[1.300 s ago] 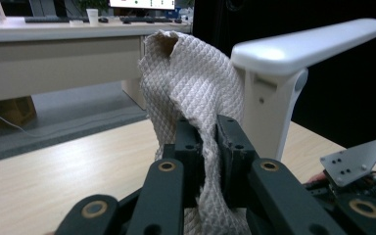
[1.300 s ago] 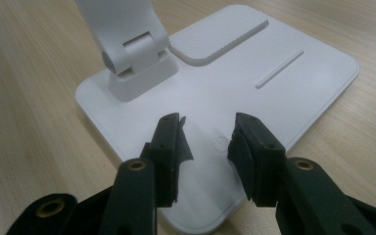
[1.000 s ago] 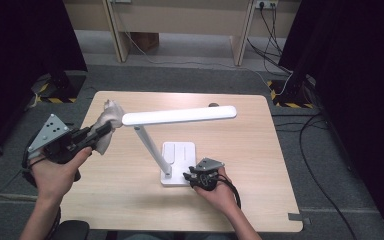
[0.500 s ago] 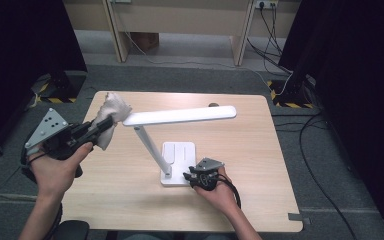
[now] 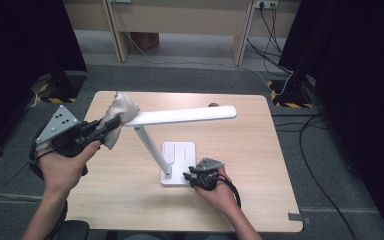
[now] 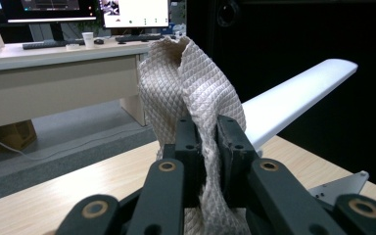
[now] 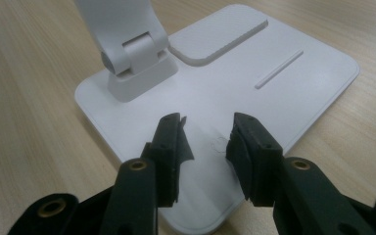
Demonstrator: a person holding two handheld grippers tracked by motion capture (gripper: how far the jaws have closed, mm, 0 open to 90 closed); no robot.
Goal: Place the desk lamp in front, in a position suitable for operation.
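Cloth [image 6: 196, 98] pinched in left tongs [image 6: 206, 147], against lamp [image 5: 180, 116]

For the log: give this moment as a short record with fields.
work: wiping the lamp
left tongs: shut on cloth
cloth position: at the near end of the lamp head, raised above the table
right tongs: open, jaws over the lamp base
lamp arm: tilted, hinged to the base
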